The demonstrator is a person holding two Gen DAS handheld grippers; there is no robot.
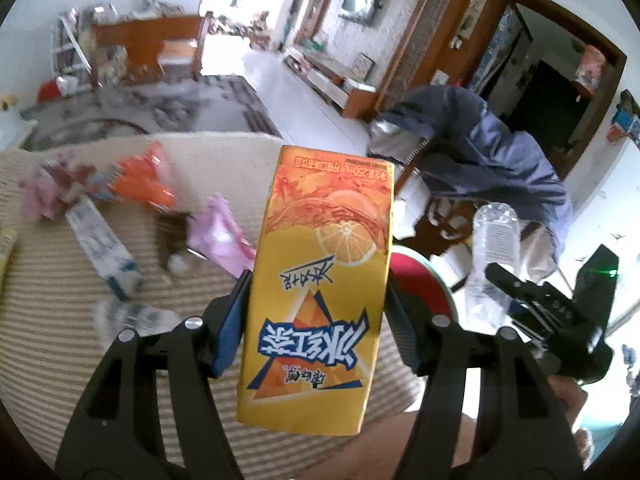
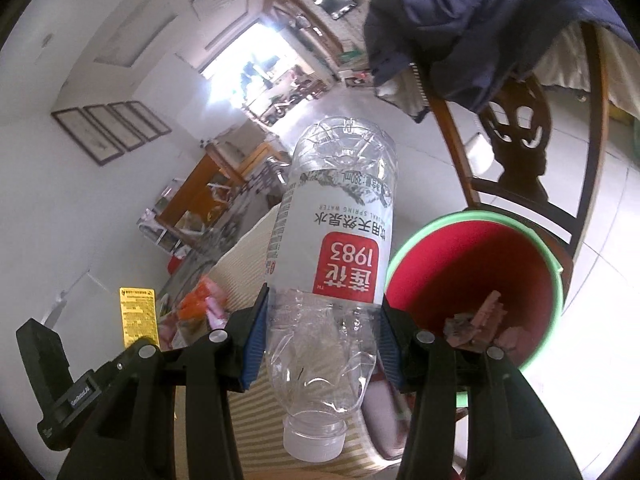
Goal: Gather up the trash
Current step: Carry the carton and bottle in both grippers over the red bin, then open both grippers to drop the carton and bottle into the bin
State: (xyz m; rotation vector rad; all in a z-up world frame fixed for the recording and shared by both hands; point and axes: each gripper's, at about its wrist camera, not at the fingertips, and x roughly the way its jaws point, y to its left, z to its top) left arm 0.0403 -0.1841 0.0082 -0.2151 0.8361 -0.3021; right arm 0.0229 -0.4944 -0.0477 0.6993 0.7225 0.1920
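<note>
My left gripper (image 1: 318, 320) is shut on a yellow and orange drink carton (image 1: 320, 280), printed side up, held over a striped table (image 1: 48, 320). Its blue pads press both sides of the carton. My right gripper (image 2: 320, 340) is shut on a clear, empty plastic water bottle (image 2: 336, 248) with a red label, cap end toward the camera. A red bin with a green rim (image 2: 476, 276) sits just right of the bottle, with a few scraps at its bottom. In the left wrist view the right gripper (image 1: 552, 312) and the bottle (image 1: 496, 240) show at the right, beside the bin (image 1: 420, 284).
Loose wrappers lie on the table: an orange packet (image 1: 144, 180), a pink one (image 1: 220, 236), a white and blue carton (image 1: 104, 248). A wooden chair (image 2: 520, 152) draped with a blue jacket (image 1: 480, 148) stands behind the bin. White tiled floor lies beyond.
</note>
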